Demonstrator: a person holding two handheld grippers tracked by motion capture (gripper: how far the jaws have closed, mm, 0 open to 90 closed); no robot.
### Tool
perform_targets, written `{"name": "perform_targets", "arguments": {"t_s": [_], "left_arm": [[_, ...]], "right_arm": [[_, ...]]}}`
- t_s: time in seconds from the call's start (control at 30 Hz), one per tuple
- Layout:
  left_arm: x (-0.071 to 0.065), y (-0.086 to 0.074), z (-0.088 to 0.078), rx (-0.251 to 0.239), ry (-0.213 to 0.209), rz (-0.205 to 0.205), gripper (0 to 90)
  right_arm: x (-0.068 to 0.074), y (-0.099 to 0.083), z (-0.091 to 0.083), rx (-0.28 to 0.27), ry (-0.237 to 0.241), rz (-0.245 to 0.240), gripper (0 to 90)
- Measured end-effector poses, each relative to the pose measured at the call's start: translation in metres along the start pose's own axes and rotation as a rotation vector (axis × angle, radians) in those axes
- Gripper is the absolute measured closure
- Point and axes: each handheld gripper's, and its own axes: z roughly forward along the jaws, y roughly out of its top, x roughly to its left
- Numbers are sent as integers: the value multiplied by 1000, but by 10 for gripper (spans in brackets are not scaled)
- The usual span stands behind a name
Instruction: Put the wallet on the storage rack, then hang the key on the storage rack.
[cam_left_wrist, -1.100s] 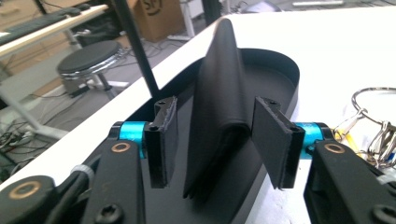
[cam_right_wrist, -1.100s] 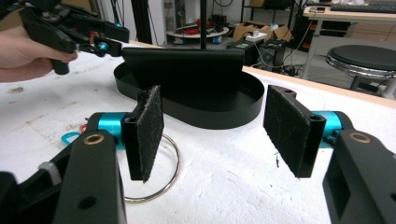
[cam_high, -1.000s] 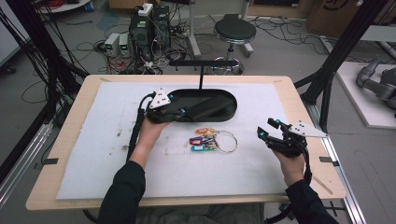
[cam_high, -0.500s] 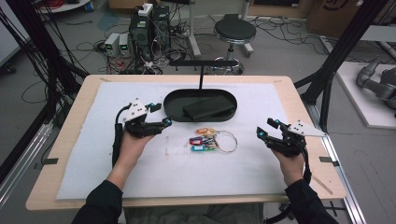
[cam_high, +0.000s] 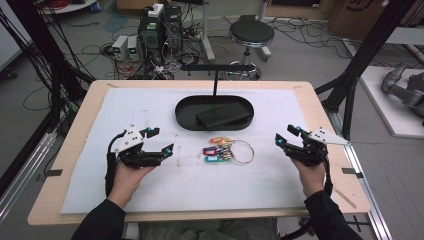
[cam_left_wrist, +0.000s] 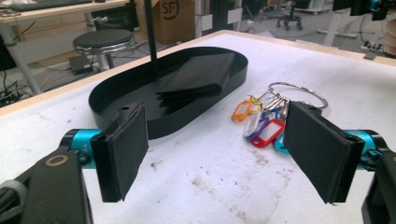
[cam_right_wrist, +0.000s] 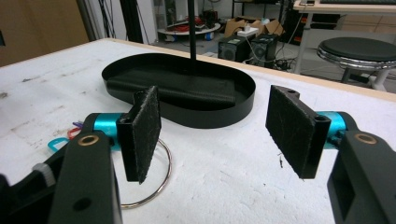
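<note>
A black oval tray (cam_high: 186, 117) stands at mid-table with a flat black folded wallet (cam_high: 223, 115) lying in it. A thin post with a crossbar (cam_high: 215, 75) rises from the tray's far side. In front of the tray lies a metal key ring with several coloured tags (cam_high: 225, 149). My left gripper (cam_high: 162, 139) hovers open to the left of the keys, with nothing between its pads; its own view shows the tray (cam_left_wrist: 121, 100), wallet (cam_left_wrist: 196, 77) and keys (cam_left_wrist: 264, 123) ahead. My right gripper (cam_high: 285, 134) is open right of the keys, with the ring (cam_right_wrist: 159, 177) by its left jaw.
A white mat (cam_high: 125, 105) covers the wooden table (cam_high: 75, 150). Beyond the far edge are a stool (cam_high: 250, 35), computer boxes (cam_high: 160, 30) and cables on the floor. Black frame legs (cam_high: 357, 65) stand at the table's right corner.
My left gripper has drawn back from the tray toward the near left and now stands open; the wallet stays in the tray. The right gripper has barely moved.
</note>
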Motion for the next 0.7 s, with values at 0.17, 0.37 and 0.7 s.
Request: {"name": "perform_targets", "arguments": {"t_s": [0.17, 0.37, 0.7], "left_arm": [[-14, 0, -9, 3, 3, 24, 223], [-17, -12, -23, 25, 50, 36, 223], [-2, -17, -33, 8, 118, -4, 223]], "right_arm": [[0, 0, -2, 0, -2, 4, 354], [2, -1, 0, 16, 3, 11, 343], [7, -5, 12, 75, 42, 19, 351]]}}
